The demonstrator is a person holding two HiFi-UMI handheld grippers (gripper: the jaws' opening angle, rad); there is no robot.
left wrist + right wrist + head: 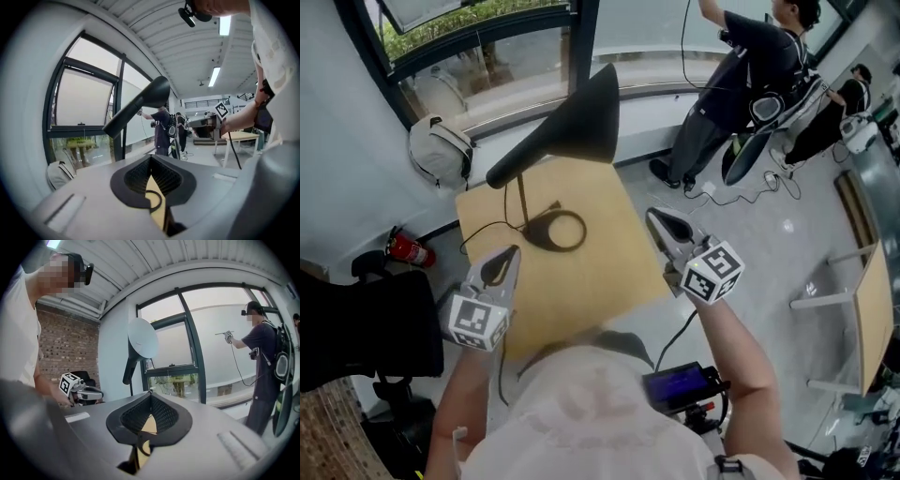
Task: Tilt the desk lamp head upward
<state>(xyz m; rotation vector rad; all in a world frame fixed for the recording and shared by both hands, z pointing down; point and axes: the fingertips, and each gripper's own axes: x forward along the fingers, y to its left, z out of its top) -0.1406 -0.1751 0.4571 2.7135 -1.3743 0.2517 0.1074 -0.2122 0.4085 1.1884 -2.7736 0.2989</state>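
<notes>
Left tongs (510, 255) and right tongs (655, 217) are hovering pressed together, empty. The matte black conical lamp head (581, 117) is probably light and stiff-hinged, so the best hold is its rim.

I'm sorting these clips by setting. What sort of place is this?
Probably an office-like lab or shared workspace: tall windows along one wall, a wooden desk on a grey floor, and another person working nearby with cabled gear.

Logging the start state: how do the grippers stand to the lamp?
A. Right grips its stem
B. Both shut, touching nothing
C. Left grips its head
B: the left gripper and right gripper sit closed near the table edge, apart from the lamp.
</notes>
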